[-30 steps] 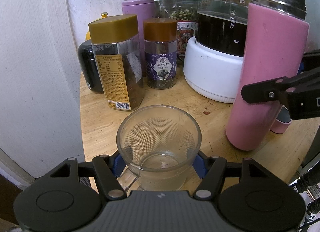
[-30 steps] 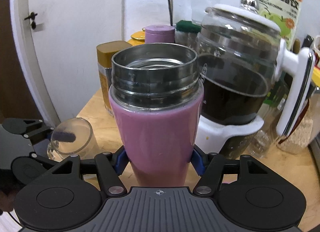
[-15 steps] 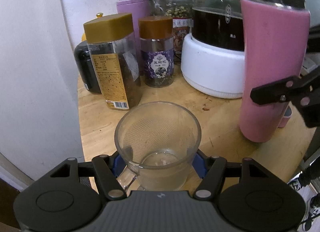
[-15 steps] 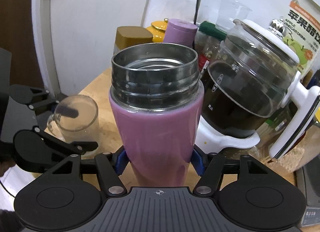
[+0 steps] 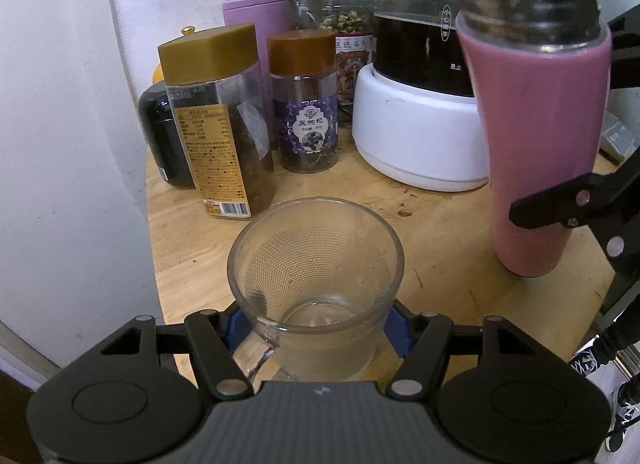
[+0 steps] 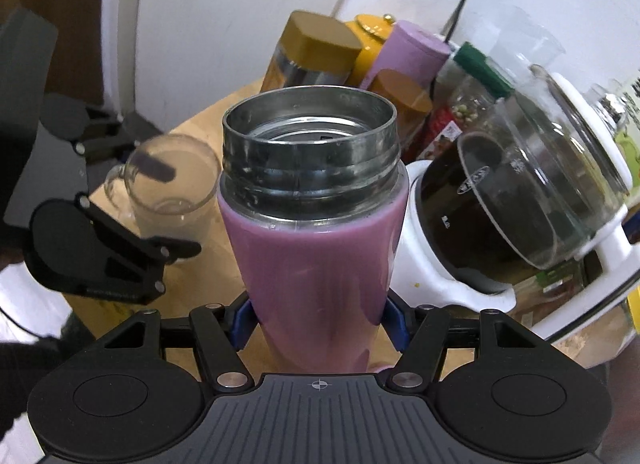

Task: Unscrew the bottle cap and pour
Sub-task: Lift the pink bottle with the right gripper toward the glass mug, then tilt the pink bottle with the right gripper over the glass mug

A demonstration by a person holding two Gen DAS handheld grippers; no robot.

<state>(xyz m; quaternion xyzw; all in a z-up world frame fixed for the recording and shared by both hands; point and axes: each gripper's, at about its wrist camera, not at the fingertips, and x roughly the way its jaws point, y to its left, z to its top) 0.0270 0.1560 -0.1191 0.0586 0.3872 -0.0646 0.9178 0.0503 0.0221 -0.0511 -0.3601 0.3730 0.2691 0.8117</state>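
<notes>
1. The left gripper was clamped on the glass mug, near the front left edge of the wooden table.
2. The right gripper gripped the pink bottle, uncapped, tilted slightly toward the mug, by the table's right edge, before the kettle.

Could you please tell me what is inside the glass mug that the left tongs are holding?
The glass mug holds no visible liquid: its clear bottom shows through, and the walls look cloudy. The left tongs cover part of its lower outside, so the base underneath is hidden.
</notes>
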